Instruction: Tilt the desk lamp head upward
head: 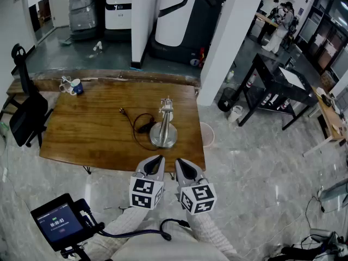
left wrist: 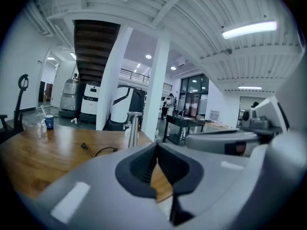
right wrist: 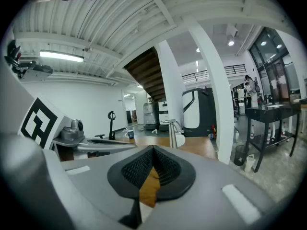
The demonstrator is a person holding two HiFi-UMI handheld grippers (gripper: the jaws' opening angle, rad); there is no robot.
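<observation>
Head view shows me the silver metal desk lamp [head: 165, 125] on its round base, standing on the brown wooden table [head: 81, 129]. My left gripper [head: 156, 159] and right gripper [head: 180, 163] hover short of it, both with jaws closed on nothing. I judge the tilt not yet begun.

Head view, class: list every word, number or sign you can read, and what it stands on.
Handheld screen: a row of digits, too blurred to read.
Left tongs and right tongs: square markers on their cubes, no words.
Blue mug: any print too small to read.
</observation>
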